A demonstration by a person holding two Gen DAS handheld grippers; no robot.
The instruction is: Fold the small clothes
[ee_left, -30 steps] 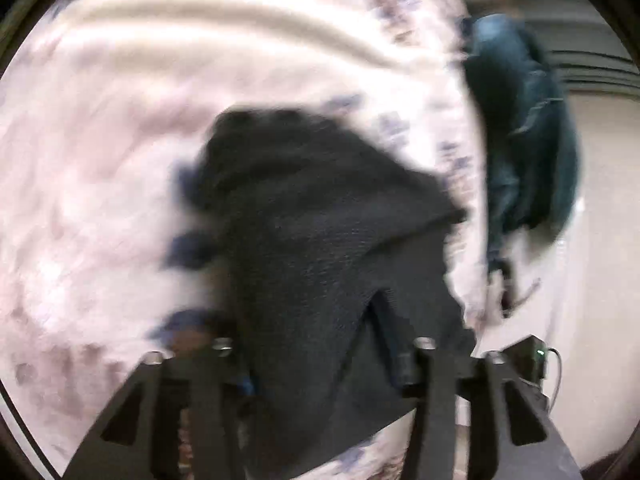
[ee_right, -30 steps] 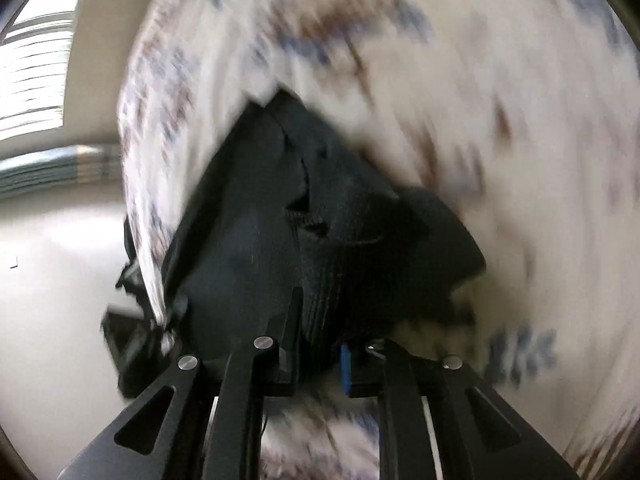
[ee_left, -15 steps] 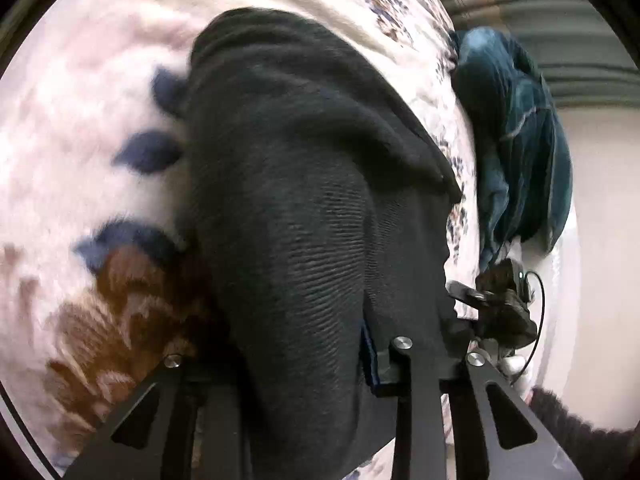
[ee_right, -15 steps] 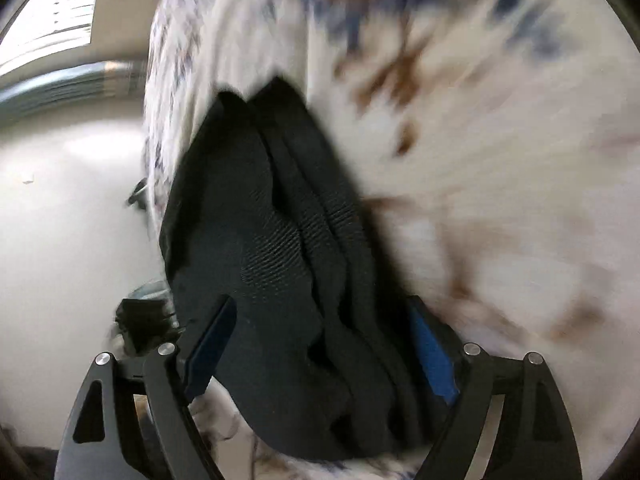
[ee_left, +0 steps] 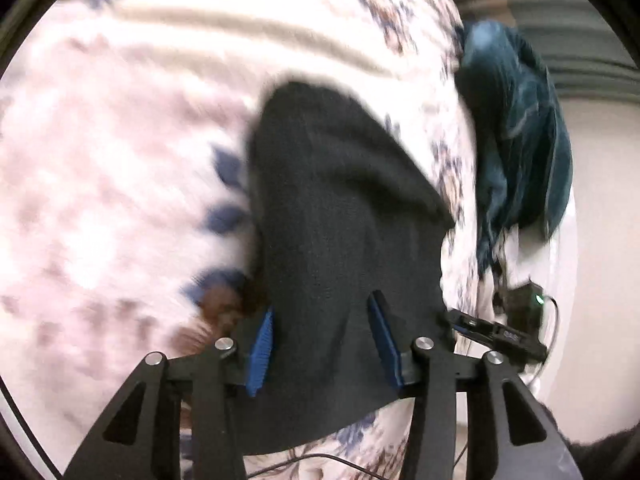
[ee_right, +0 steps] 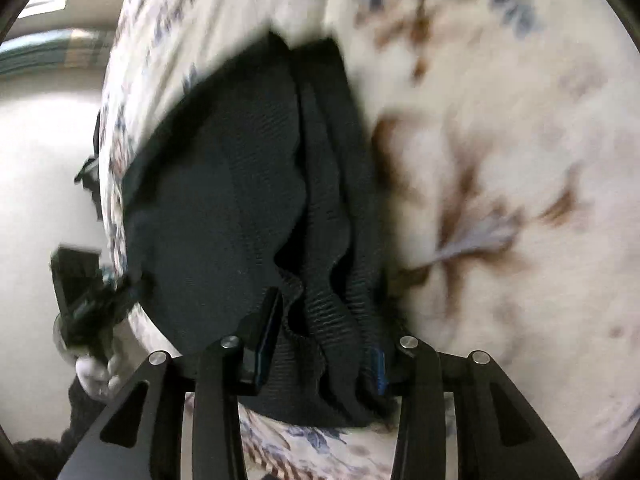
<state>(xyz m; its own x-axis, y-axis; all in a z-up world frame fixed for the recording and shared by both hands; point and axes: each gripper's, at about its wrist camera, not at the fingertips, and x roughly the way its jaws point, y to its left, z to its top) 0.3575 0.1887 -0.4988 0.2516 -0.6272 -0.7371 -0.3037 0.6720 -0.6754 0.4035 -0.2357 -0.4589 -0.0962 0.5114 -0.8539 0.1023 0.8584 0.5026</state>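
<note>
My black knit garment (ee_left: 344, 216) lies bunched in lengthwise folds on the floral bedspread (ee_left: 120, 184), near its right edge.

Your open passage lies over the pale floral-print bedspread (ee_left: 120, 184), broad and unoccupied to the left. The bunched black knit garment (ee_left: 340, 220) fills the centre. At the right edge, a crumpled dark teal cloth (ee_left: 516, 152) and a small black cabled device (ee_left: 524, 308) obstruct.

Both wrist views close, angled down — sharing black garment (ee_left: 340, 216) (ee_right: 224, 208), floral bedspread (ee_left: 120, 160) (ee_right: 500, 120).
</note>
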